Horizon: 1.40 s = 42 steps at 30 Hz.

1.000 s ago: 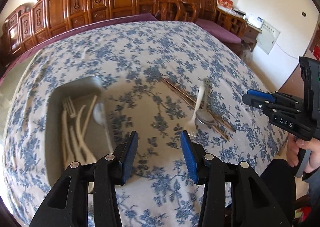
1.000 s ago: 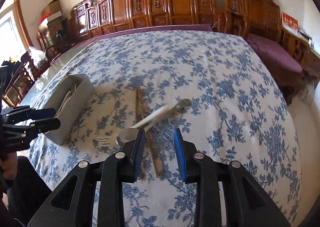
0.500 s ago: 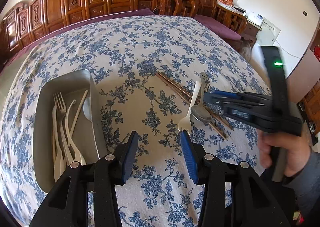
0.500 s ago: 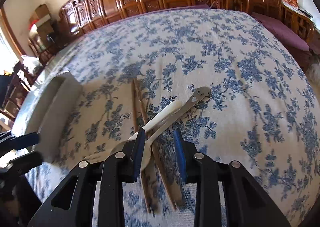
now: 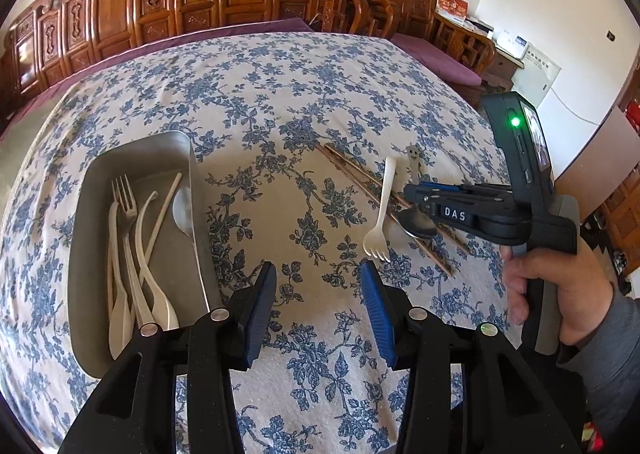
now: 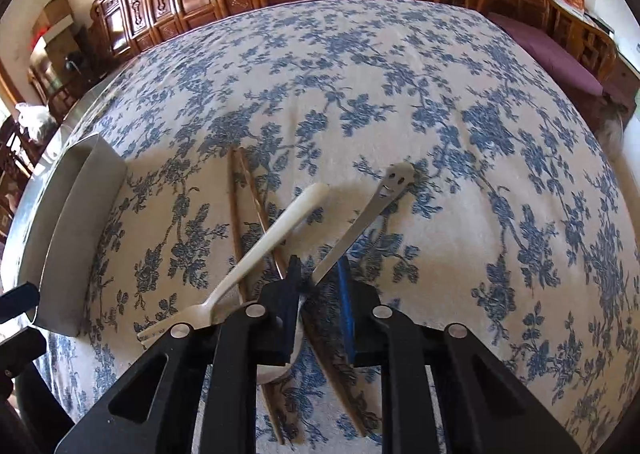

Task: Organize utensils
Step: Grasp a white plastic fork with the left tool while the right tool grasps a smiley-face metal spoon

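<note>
The right gripper [image 6: 318, 274], jaws just narrowing, straddles the metal spoon's [image 6: 360, 222] handle without a clear pinch; beside the spoon lie the white fork [image 6: 260, 254] and chopsticks [image 6: 240, 214]. Pickup step: next, clamp firmly, lift, carry to the tray [image 5: 132, 158].

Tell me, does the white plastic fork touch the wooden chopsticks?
Touching. In the right wrist view the white plastic fork lies across the wooden chopsticks, its handle resting on them; the left wrist view shows the same crossing.
</note>
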### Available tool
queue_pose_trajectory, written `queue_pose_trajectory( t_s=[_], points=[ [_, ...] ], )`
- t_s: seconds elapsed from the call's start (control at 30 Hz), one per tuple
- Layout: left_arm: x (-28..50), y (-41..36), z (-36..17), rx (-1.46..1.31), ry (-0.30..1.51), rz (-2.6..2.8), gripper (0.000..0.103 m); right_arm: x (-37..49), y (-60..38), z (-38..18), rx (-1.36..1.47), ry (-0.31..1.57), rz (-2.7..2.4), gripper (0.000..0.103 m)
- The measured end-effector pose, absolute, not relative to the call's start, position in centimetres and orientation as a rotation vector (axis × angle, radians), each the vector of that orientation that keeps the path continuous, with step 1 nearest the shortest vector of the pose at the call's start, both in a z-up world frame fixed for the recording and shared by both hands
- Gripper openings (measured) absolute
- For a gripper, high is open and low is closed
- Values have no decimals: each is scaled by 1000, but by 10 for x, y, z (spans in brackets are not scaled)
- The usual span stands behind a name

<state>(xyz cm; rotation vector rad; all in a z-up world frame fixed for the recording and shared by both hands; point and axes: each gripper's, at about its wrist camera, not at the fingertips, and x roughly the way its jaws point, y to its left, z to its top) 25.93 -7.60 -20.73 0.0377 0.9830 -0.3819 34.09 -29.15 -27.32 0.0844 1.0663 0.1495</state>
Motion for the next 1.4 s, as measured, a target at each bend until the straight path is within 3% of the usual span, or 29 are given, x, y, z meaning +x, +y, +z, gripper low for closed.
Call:
queue_pose_trajectory(
  t_s=[0.47, 0.6, 1.4],
  points=[
    [255, -83, -205, 53, 979, -392, 42, 347, -295, -276, 105, 1066, 107, 17],
    [255, -82, -205, 52, 980, -389, 42, 346, -300, -276, 146, 1069, 123, 7],
    [302, -139, -236, 105, 1031, -414, 42, 304, -348, -256, 122, 1001, 193, 7]
  ],
)
